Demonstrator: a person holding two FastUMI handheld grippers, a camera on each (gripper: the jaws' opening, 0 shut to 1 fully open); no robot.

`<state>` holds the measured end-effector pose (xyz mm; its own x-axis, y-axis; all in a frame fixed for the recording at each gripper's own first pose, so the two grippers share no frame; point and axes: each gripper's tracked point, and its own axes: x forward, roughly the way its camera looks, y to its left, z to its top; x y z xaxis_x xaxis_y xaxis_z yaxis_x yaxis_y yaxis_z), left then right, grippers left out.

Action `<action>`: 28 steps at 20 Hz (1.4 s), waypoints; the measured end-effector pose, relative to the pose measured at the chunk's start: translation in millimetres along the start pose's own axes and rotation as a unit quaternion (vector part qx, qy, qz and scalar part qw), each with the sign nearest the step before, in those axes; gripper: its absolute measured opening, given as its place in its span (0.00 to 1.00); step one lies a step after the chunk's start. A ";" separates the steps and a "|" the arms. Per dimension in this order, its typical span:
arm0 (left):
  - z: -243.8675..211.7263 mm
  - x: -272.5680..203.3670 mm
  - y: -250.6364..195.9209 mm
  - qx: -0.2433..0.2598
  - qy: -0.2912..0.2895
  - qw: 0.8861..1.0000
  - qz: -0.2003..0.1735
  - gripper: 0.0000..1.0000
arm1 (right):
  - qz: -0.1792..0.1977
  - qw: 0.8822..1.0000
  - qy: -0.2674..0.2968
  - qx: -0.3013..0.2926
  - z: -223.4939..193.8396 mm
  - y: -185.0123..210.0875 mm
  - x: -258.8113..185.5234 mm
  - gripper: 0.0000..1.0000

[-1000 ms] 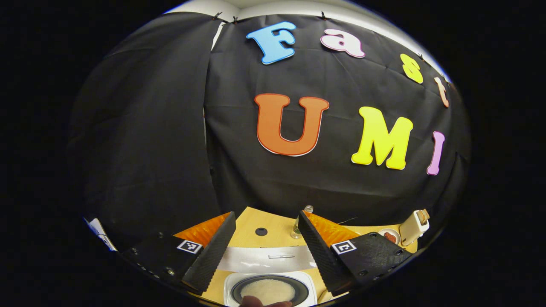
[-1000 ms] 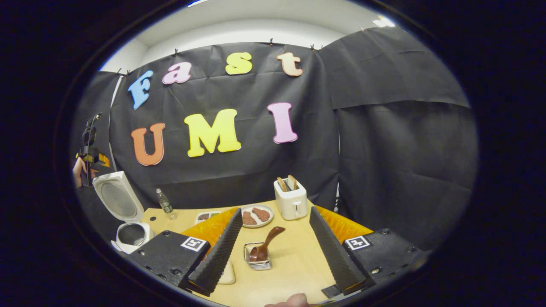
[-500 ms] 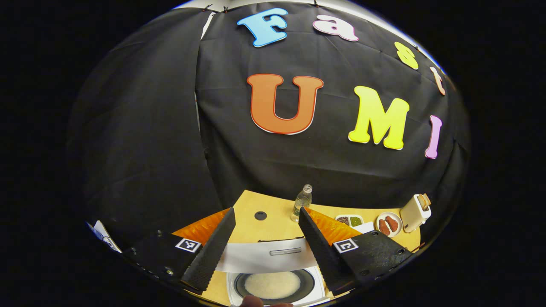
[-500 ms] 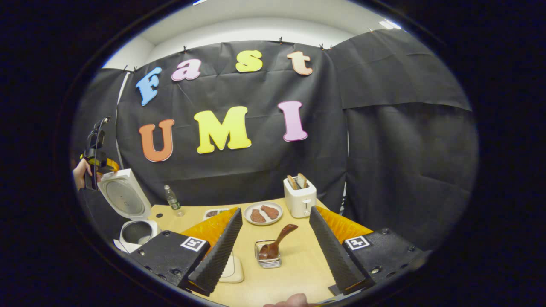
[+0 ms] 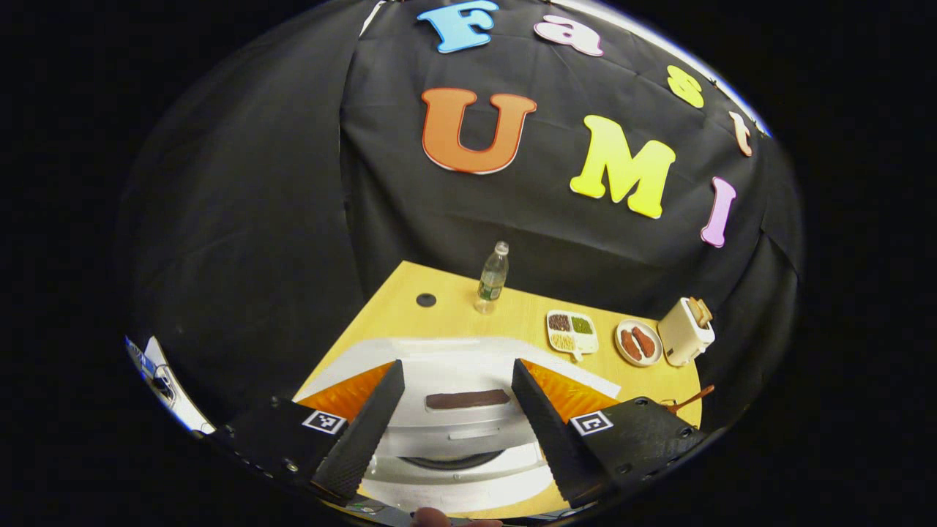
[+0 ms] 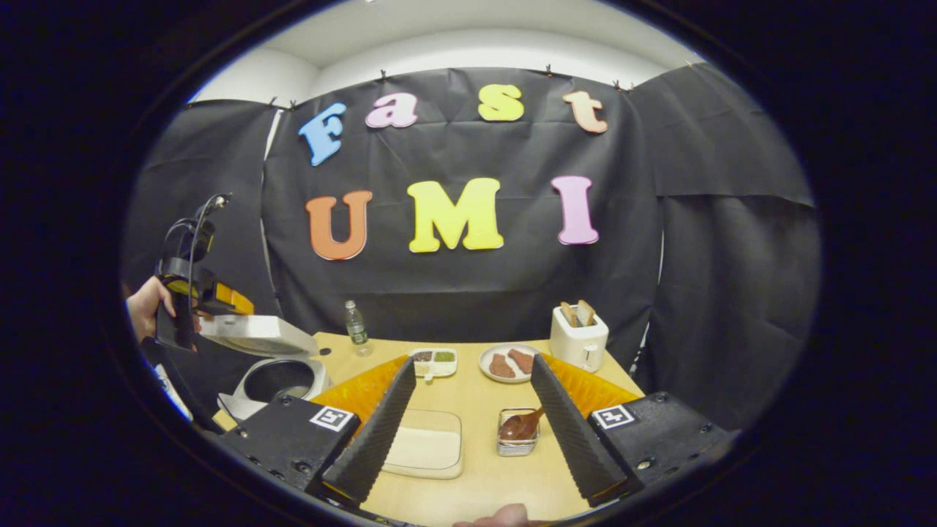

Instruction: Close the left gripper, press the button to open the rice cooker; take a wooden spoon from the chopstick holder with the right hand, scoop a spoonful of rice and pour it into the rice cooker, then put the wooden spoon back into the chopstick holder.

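Note:
The white rice cooker (image 6: 272,380) stands at the table's left end, its lid (image 6: 256,334) tilted about halfway down over the dark pot. My left gripper (image 6: 212,311), held by a hand (image 6: 146,304), sits against the raised lid. In the left gripper view the lid (image 5: 468,366), with its dark strip, lies between the fingers of the open left gripper (image 5: 457,366). The wooden spoon (image 6: 521,426) rests in the wire chopstick holder (image 6: 517,443), just left of my right gripper's right finger. The right gripper (image 6: 474,360) is open and holds nothing. A white tray of rice (image 6: 427,450) lies near its left finger.
At the back of the wooden table (image 6: 476,479) stand a water bottle (image 6: 356,328), a divided snack dish (image 6: 433,359), a plate with meat pieces (image 6: 510,362) and a toaster with bread (image 6: 578,337). The table's left edge runs beside the cooker.
The cooker lid has swung from upright to about halfway down, with the left gripper following it. The right gripper's view has turned left, so the spoon holder now sits by its right finger.

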<state>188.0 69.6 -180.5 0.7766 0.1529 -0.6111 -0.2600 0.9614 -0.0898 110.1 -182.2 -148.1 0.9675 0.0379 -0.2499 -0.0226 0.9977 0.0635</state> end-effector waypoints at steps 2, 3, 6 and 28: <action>-24.5 -1.6 -1.9 -0.003 0.019 1.000 0.000 0.96 | 0.009 1.000 0.002 -0.008 -1.9 5.8 -4.2 0.99; -34.2 -2.0 -1.3 -0.004 0.027 1.000 0.001 0.96 | 0.014 1.000 0.004 -0.009 -4.3 7.6 -5.5 0.99; -59.1 -2.3 -1.6 -0.006 0.049 0.999 0.004 0.96 | 0.017 1.000 0.007 -0.005 -8.1 6.0 -9.4 0.99; -138.6 10.8 -4.2 0.041 0.104 0.993 0.047 0.99 | 0.046 0.996 0.055 0.049 -48.9 -16.5 38.1 0.99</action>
<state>117.9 35.5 -295.7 0.6136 0.2009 -0.7636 -0.2715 0.9618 0.0349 135.1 -194.5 -205.9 0.9291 0.1401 -0.3423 -0.0801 0.9797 0.1838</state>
